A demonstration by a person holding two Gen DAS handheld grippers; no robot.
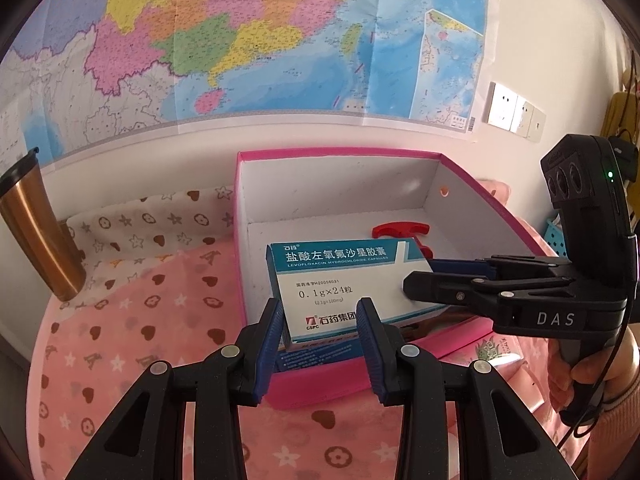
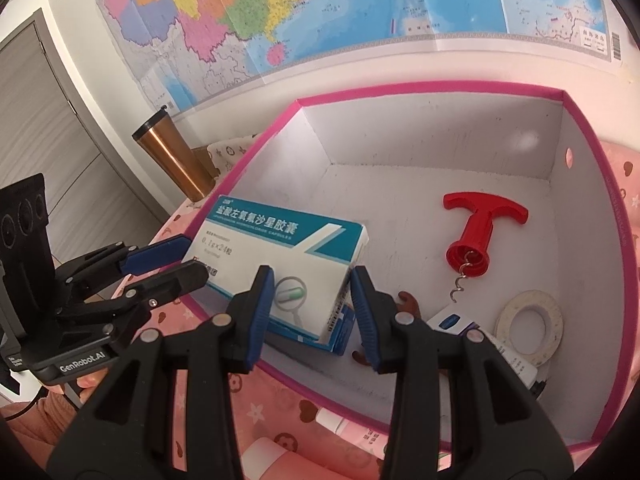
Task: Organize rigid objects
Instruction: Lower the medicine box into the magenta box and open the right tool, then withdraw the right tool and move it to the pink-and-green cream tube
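Note:
A white and teal medicine box (image 1: 340, 280) (image 2: 280, 248) hangs tilted over the near left corner of a pink storage box (image 1: 340, 155) (image 2: 440, 89). My left gripper (image 1: 320, 310) (image 2: 196, 256) is shut on its near left corner, with one blue pad on the short end. My right gripper (image 2: 311, 280) reaches in from the right in the left wrist view (image 1: 420, 276) and is shut on the near right corner. A second blue box (image 2: 344, 334) lies right under the held one.
Inside the storage box lie a red corkscrew (image 2: 480, 232) (image 1: 400, 232), a roll of tape (image 2: 528, 324), a brown item (image 2: 408, 304) and a small white carton (image 2: 452, 322). A copper tumbler (image 1: 40, 224) (image 2: 172, 156) stands at the left. A tube (image 2: 348, 426) lies on the pink blanket.

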